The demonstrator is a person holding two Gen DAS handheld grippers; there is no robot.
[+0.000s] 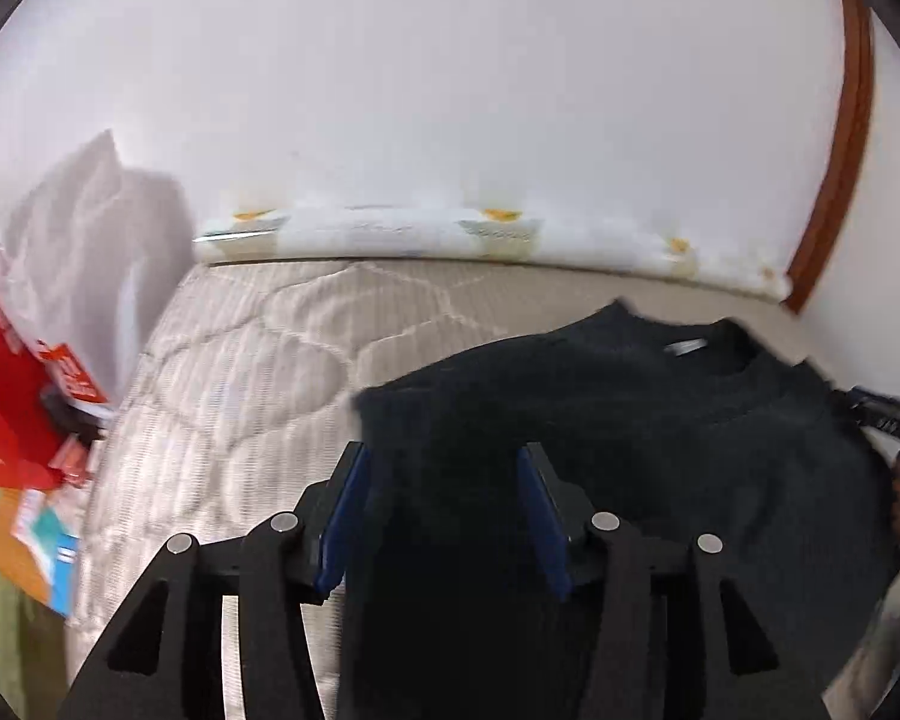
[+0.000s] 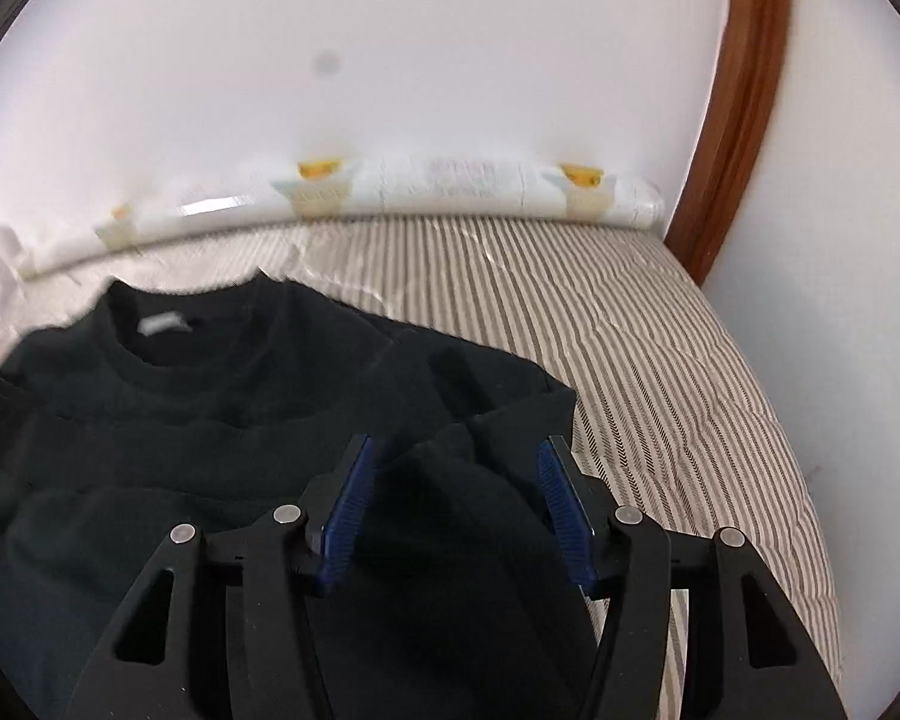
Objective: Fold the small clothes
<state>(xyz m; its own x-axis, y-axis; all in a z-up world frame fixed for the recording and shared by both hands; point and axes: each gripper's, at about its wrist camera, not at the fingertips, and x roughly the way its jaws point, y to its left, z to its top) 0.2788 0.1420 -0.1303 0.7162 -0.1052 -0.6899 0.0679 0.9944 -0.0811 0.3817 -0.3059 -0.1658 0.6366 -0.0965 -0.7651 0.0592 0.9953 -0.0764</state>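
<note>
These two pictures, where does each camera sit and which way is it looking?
Left wrist view: sits on the left gripper, looking forward and down along its blue-padded fingers at the black sweater's left side on the bed; only the fingers show.
Right wrist view: sits on the right gripper, looking down at the sweater's right side; only its own fingers show.
Shared: the sweater with its collar label, the bed, the white wall and the patterned roll along it.
</note>
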